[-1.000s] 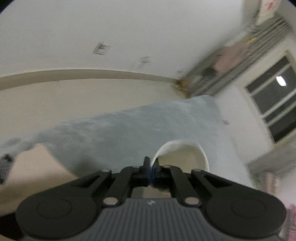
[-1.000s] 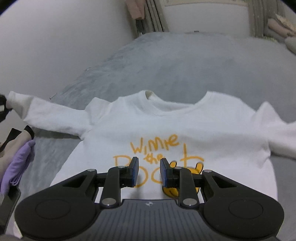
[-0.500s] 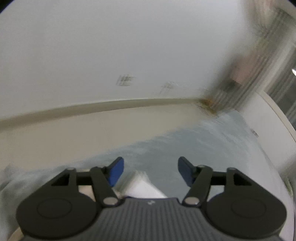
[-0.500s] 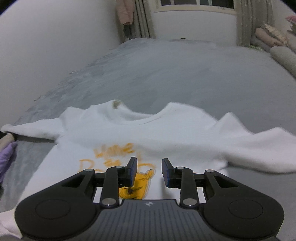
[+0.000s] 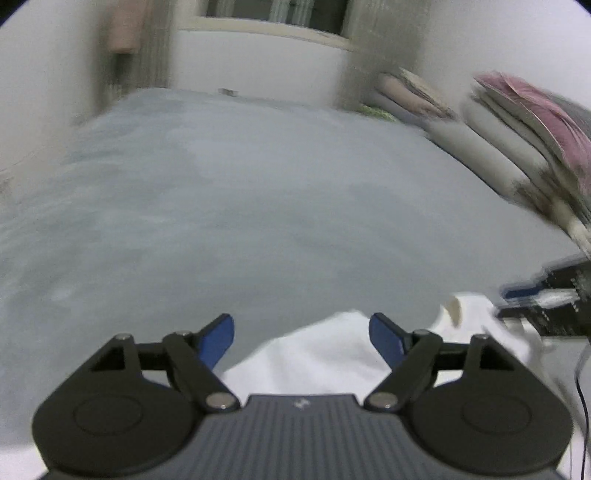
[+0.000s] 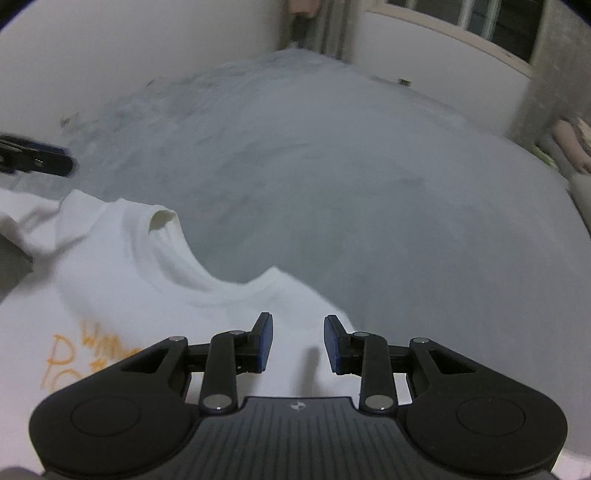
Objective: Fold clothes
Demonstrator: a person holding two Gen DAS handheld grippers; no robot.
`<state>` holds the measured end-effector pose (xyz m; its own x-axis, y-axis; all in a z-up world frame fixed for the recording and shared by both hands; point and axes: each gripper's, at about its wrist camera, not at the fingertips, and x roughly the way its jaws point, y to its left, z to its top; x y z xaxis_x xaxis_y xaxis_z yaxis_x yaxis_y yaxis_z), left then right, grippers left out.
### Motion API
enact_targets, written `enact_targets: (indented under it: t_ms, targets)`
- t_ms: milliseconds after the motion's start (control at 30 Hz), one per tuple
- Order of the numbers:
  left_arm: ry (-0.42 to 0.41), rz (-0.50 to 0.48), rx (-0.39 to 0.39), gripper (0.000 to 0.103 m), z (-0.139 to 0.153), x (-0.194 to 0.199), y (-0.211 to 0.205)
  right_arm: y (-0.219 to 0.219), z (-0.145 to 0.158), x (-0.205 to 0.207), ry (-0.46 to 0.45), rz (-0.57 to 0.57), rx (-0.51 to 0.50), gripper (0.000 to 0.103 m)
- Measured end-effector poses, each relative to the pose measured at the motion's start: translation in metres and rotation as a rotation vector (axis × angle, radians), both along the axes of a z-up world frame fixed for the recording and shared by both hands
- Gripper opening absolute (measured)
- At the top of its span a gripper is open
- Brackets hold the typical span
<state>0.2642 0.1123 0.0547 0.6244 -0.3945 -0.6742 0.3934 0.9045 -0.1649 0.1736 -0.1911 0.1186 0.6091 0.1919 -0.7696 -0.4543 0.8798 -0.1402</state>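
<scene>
A white sweatshirt (image 6: pixel 122 280) with orange lettering lies front-up on the grey bed (image 6: pixel 369 184); its neckline faces the far side. My right gripper (image 6: pixel 298 343) is open and empty above the sweatshirt's right shoulder. My left gripper (image 5: pixel 302 338) is wide open and empty above the white fabric (image 5: pixel 314 362) at the left shoulder. Its fingers (image 6: pixel 37 160) show at the left edge of the right wrist view. The right gripper's fingers (image 5: pixel 546 306) show at the right edge of the left wrist view, blurred.
Folded bedding and pillows (image 5: pixel 517 122) are stacked at the bed's right side. A wall with a window (image 6: pixel 480 33) and curtains stands beyond the far edge. A white wall runs along the bed's left side.
My left gripper let go of the left sleeve, opened wide and swung from facing the wall to facing along the bed. My right gripper moved right to the shoulder and opened wider.
</scene>
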Motion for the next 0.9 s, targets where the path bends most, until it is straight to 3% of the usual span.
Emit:
enact_targets:
  t_ms: [133,233,267,333,367,400,500,600,700,767,800,900]
  targets:
    - [0.005,-0.09,0.115,0.08,-0.03,0.009,-0.037,0.003,-0.023,0.025,0.035,0.095,-0.024,0.029]
    - [-0.002,-0.112,0.184,0.065,-0.049,0.012,-0.048,0.003,-0.037,0.034,0.048,0.144,-0.015,0.03]
    - [-0.012,-0.119,0.179,0.052,-0.051,0.01,-0.049,0.005,-0.041,0.035,0.047,0.153,-0.011,0.03]
    - [-0.027,-0.11,0.16,0.017,-0.049,0.005,-0.046,0.004,-0.046,0.033,0.039,0.163,-0.01,0.028]
    - [-0.024,-0.085,0.154,0.007,-0.048,0.005,-0.045,0.005,-0.047,0.031,0.033,0.17,-0.009,0.022]
    - [-0.02,-0.067,0.146,0.007,-0.049,0.006,-0.045,0.006,-0.047,0.029,0.027,0.178,-0.006,0.003]
    - [-0.08,-0.027,0.147,0.006,-0.039,0.0,-0.046,0.016,-0.044,0.018,-0.069,0.172,-0.079,0.002]
    - [-0.131,0.021,0.105,0.006,-0.022,-0.003,-0.044,0.018,-0.029,0.013,-0.184,0.113,-0.059,0.001]
    - [-0.168,0.061,0.155,0.006,-0.015,-0.001,-0.05,0.021,-0.021,0.016,-0.238,0.078,-0.084,0.001]
    - [-0.172,0.089,0.14,0.006,-0.012,-0.001,-0.053,0.025,-0.02,0.019,-0.267,0.056,-0.104,0.001]
    - [-0.172,0.093,0.142,0.006,-0.013,-0.001,-0.052,0.025,-0.02,0.021,-0.26,0.053,-0.08,0.001]
    - [-0.144,0.056,0.222,0.007,-0.027,0.002,-0.06,0.027,-0.034,0.027,-0.115,0.151,-0.037,0.002]
